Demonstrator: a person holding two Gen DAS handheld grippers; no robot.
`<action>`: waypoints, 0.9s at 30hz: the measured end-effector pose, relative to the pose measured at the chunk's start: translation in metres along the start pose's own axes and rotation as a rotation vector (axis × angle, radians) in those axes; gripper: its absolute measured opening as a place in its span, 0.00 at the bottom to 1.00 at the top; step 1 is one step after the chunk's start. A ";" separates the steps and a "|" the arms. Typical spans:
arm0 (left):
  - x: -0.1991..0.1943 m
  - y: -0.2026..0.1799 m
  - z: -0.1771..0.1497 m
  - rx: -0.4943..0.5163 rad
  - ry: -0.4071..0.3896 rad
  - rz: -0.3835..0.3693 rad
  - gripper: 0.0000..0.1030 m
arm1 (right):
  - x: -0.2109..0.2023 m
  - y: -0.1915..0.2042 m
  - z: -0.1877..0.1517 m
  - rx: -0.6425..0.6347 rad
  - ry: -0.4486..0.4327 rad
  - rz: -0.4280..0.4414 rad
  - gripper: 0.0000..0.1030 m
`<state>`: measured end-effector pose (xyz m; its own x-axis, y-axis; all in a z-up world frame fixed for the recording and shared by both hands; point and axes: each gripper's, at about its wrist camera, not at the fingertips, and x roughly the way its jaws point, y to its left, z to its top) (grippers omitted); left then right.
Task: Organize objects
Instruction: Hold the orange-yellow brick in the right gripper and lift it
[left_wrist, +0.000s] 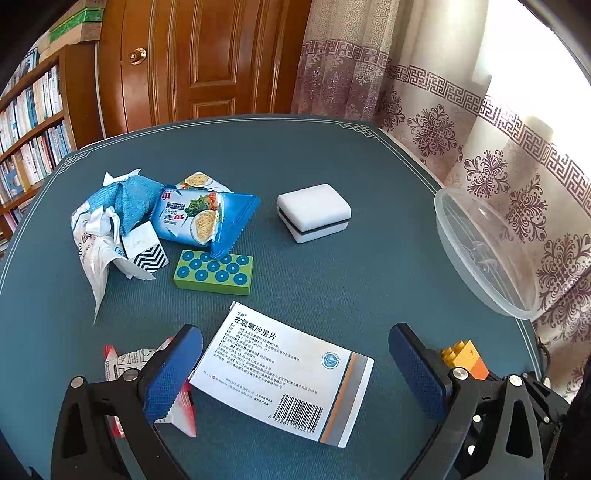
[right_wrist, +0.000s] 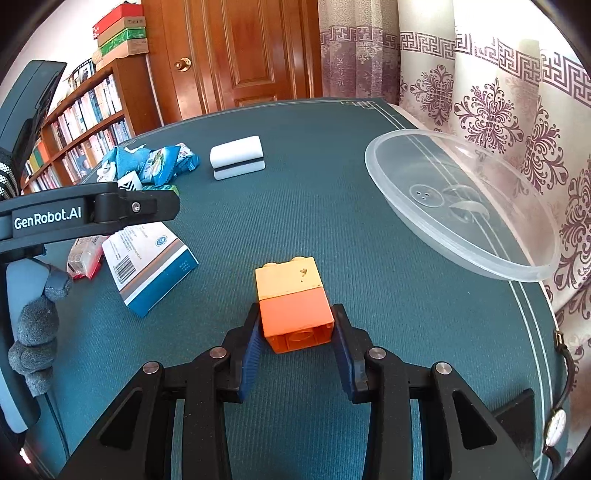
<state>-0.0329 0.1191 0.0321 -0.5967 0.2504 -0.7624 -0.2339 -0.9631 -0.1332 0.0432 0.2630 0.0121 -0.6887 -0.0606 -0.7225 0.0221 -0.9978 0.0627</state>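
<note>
Lettering reading "GenRobot.AI" runs in white along the black arm of the left tongs (right_wrist: 110, 210), whose blue pads stand wide apart over a white medicine box (left_wrist: 284, 373) printed with Chinese characters and a barcode. The right tongs (right_wrist: 297, 332) grip the orange half of a yellow-and-orange toy brick (right_wrist: 295, 302) resting on the green counter (right_wrist: 332, 221), near a clear plastic lid (right_wrist: 461, 206). Farther off lie a blue cracker packet (left_wrist: 199, 218), its brand perhaps ending "ji", a green dotted block (left_wrist: 214, 273) and a white sponge (left_wrist: 314, 212).

Orange-and-yellow toy brick (right_wrist: 295, 308) lies clamped above the table.
</note>
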 end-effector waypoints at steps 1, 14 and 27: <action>-0.006 0.001 -0.001 -0.004 -0.004 0.000 1.00 | 0.000 0.000 0.000 -0.001 -0.001 -0.002 0.36; -0.026 -0.006 -0.037 0.019 0.095 -0.072 1.00 | -0.001 0.000 -0.001 0.005 0.000 0.002 0.36; 0.010 0.008 -0.020 -0.094 0.124 -0.078 1.00 | -0.001 -0.001 -0.001 0.007 -0.005 0.002 0.36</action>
<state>-0.0253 0.1118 0.0103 -0.4789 0.3167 -0.8187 -0.1997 -0.9475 -0.2497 0.0449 0.2642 0.0121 -0.6925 -0.0626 -0.7187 0.0184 -0.9974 0.0692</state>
